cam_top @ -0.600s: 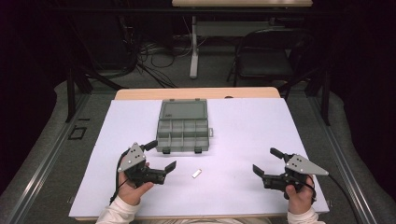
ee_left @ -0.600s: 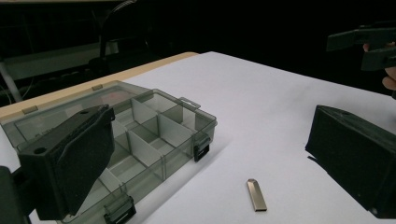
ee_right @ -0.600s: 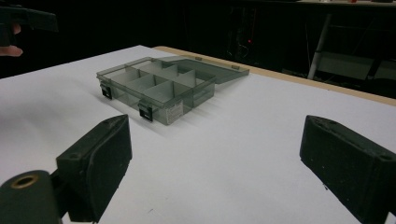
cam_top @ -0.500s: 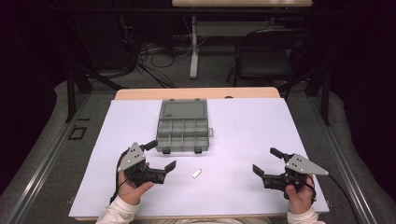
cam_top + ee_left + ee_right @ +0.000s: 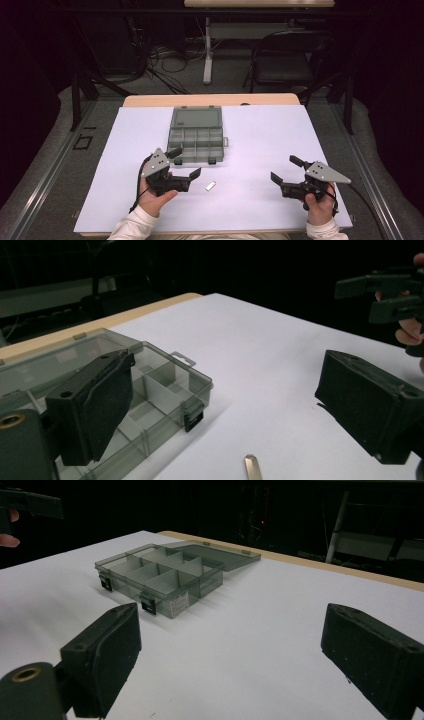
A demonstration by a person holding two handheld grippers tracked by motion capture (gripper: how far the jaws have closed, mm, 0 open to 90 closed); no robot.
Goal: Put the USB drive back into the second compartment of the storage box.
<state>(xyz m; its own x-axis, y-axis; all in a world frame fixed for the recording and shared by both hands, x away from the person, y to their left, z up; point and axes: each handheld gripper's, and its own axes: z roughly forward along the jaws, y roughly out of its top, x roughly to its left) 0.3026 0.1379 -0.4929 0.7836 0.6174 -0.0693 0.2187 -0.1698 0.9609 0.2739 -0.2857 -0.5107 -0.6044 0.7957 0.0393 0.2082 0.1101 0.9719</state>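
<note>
In the high view, a small metal strip (image 5: 210, 186) lies on the white table cover (image 5: 265, 135) just right of the left gripper (image 5: 186, 164), whose jaws are spread; the right gripper (image 5: 286, 169), also spread, hovers well apart. The left gripper view shows the strip near the lidded organizer box (image 5: 165, 390). In the right gripper view, its compartments look empty.

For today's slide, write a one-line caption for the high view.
Two open hand-held grippers, left and right, wait near an open compartment box and a small metal piece.
</note>
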